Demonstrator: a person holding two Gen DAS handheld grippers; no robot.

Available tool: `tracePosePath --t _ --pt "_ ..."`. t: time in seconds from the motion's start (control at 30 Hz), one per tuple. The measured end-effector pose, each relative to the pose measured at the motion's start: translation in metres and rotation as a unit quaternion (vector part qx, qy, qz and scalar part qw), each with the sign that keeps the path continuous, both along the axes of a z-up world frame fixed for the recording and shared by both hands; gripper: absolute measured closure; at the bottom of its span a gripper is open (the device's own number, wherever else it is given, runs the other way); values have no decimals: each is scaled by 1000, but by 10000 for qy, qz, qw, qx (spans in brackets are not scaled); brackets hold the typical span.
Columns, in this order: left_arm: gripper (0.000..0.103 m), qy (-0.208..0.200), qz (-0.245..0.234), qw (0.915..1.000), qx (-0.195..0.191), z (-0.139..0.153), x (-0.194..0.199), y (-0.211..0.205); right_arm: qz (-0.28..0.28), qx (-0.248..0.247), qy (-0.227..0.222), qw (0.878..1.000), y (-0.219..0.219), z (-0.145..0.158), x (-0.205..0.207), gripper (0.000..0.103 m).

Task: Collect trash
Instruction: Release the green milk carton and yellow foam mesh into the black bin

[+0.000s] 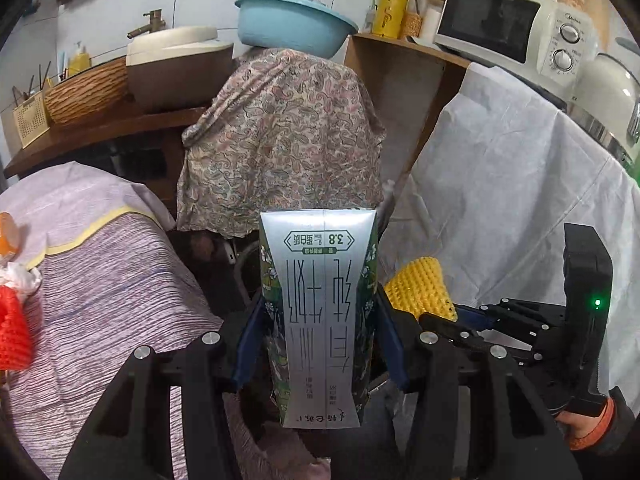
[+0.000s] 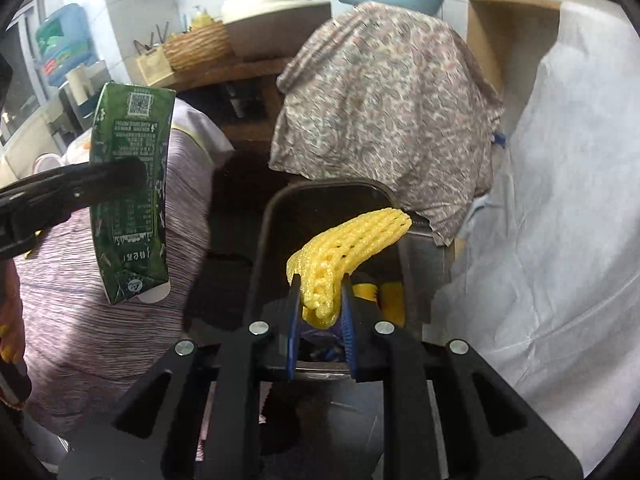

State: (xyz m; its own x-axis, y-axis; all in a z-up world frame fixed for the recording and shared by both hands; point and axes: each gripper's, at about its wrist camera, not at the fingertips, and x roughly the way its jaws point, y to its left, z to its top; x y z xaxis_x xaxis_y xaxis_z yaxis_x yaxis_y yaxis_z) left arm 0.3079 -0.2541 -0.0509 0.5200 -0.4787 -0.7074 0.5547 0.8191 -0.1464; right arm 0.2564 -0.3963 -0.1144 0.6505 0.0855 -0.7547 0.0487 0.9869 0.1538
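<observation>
My left gripper (image 1: 320,304) is shut on a green and silver milk carton (image 1: 320,264), which is held upside down with the blue pads pressed against its two sides. The right wrist view shows the same carton (image 2: 132,184) at the left, pinched by a black finger (image 2: 120,172). My right gripper (image 2: 320,284) is shut on a yellow foam fruit net (image 2: 352,240), which sticks out forward above an open grey bin (image 2: 328,185). Seen from the left wrist, the foam net (image 1: 420,284) hangs just right of the carton. Both grippers are side by side.
Behind the bin stands something draped in paisley cloth (image 2: 380,92). A white sheet (image 2: 560,200) covers the right side, a striped purple cloth (image 2: 100,320) the left. A microwave (image 1: 508,28) and a blue basin (image 1: 292,20) sit higher up. An orange net bag (image 1: 12,328) lies far left.
</observation>
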Motion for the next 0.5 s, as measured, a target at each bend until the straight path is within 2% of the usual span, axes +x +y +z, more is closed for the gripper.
tracePosePath --t 0.1,0.17,0.27,0.3,0.33,0.5 --pt "52 124 23 9999 37 -12 9 -6 -102 107 65 9999 -5 -13 10 84" --pt "52 236 36 9997 54 -21 15 -9 -192 162 119 9996 -9 -23 16 79" --pt "52 311 45 9995 71 -28 19 -10 -326 228 210 9990 -14 -35 22 63" --pt "52 318 27 9995 85 -29 19 -11 -351 244 216 9989 -15 -36 24 53" --pt "52 320 12 9994 101 -31 20 -13 -375 284 200 9987 -17 -38 24 50" --pt "52 345 -24 9993 142 -34 24 -22 -408 290 180 9986 -22 -37 22 49"
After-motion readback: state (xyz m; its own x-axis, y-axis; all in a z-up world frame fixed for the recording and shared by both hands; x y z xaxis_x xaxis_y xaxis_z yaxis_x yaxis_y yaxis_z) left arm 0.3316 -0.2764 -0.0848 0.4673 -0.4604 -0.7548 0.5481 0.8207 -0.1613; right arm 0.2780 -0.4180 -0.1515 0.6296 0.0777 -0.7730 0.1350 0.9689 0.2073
